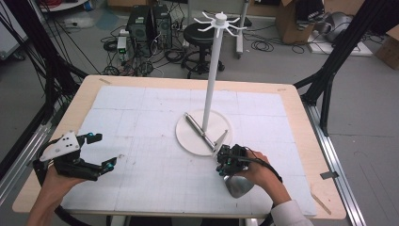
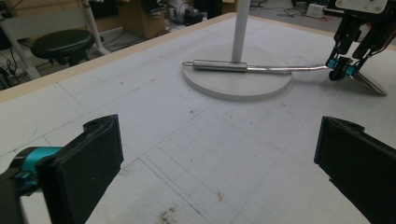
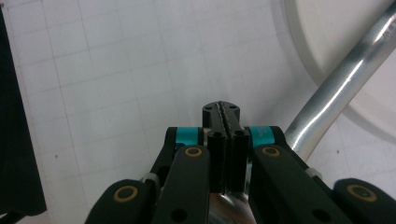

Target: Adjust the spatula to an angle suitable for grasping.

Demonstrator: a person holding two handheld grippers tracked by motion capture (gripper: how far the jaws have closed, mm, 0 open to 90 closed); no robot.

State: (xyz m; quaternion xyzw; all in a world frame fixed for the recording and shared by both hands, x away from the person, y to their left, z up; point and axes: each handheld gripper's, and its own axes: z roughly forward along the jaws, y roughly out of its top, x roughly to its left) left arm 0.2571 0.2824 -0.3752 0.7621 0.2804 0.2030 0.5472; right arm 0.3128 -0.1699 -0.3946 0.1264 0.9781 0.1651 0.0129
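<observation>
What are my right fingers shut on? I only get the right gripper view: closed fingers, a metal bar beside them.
Observer: The right gripper pinches a spatula near where its neck meets the blade.
Operator: Where's the handle end?
Observer: It lies on the round base of a white stand, beside the pole.
Operator: And the left gripper?
Observer: The left gripper is open over the left side of the table, apart from the spatula and the stand.
</observation>
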